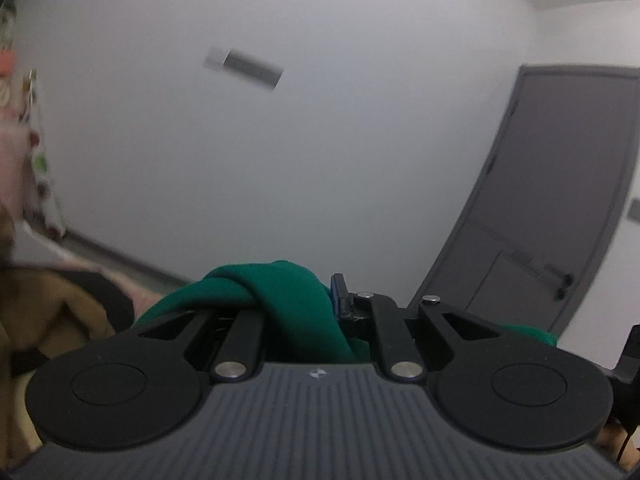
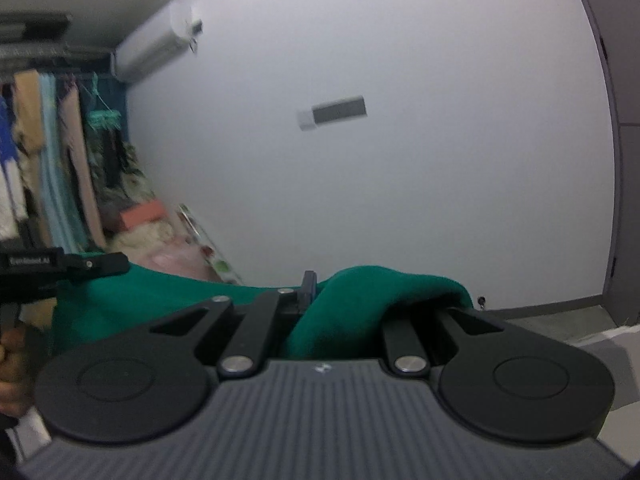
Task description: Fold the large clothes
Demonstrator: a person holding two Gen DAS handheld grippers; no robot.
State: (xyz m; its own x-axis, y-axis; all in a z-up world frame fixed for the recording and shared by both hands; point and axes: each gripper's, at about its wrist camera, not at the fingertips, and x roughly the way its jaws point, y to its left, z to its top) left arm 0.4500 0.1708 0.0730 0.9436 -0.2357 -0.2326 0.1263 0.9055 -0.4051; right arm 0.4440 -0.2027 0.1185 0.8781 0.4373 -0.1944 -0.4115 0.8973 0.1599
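Nearest the lens in each wrist view, green cloth is bunching over a gripper's linkage. Left hand-held gripper (image 1: 320,300) is pinching a twisted fold of the green garment (image 1: 280,296), with the jaws pressed together on it. Right hand-held gripper (image 2: 340,300) is likewise clamping a fold of the garment (image 2: 352,300), jaws drawn in on the cloth.

Both cameras are pointing level at a white wall (image 1: 320,120), so the garment is being held up in the air, well clear of any worktop; none is showing in either view. In the right view the cloth is stretching leftward toward the left gripper (image 2: 60,268), suggesting one edge is spanning between the two.

Judgement on progress: early. The garment is gripped and raised, apparently for spreading or shaking out. No finished fold is visible. Laying it flat and making every fold appear to be outstanding. How much cloth is hanging below cannot be told.
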